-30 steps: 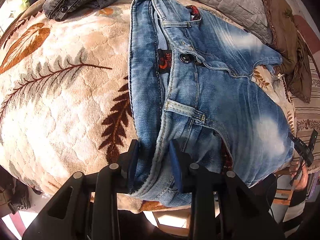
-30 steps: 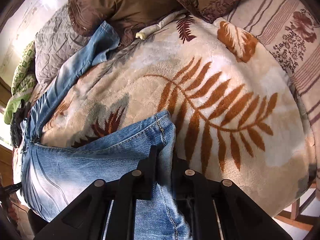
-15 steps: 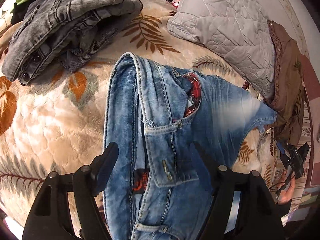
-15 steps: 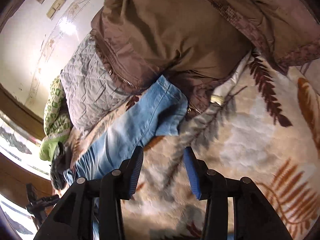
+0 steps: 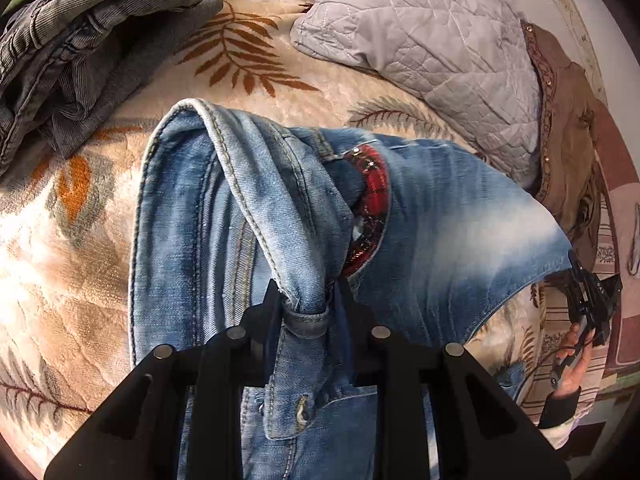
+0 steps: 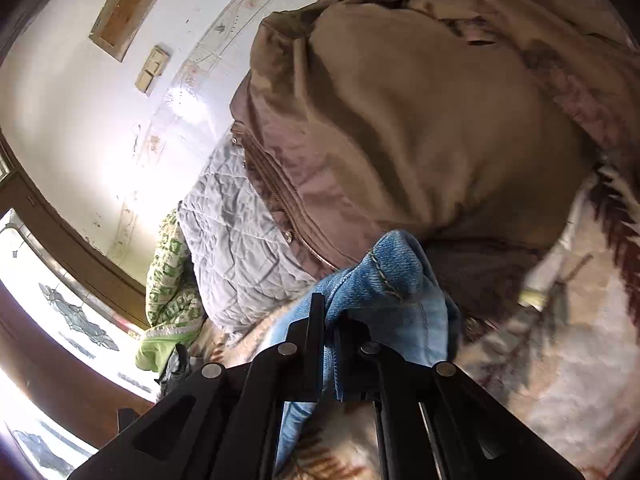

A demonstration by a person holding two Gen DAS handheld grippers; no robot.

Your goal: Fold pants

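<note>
Light blue jeans (image 5: 248,216) lie on a leaf-patterned blanket (image 5: 68,248), waistband toward me, red plaid pocket lining (image 5: 370,196) showing. My left gripper (image 5: 310,300) is shut on the bunched waistband near the belt loop. My right gripper (image 6: 330,320) is shut on the hem of a jeans leg (image 6: 394,280), held close to a brown jacket. The right gripper also shows far right in the left wrist view (image 5: 588,292), in the person's hand.
Grey corduroy pants (image 5: 80,52) lie at the back left. A grey quilted cushion (image 5: 420,52) and a brown jacket (image 6: 420,120) lie at the back, with a green-white cloth (image 6: 168,280) beside them. A wall with a switch (image 6: 152,68) rises behind.
Both grippers, open half a second ago, have shut on the jeans: the left on the waistband, the right on the leg hem. Both have moved toward the far side of the blanket.
</note>
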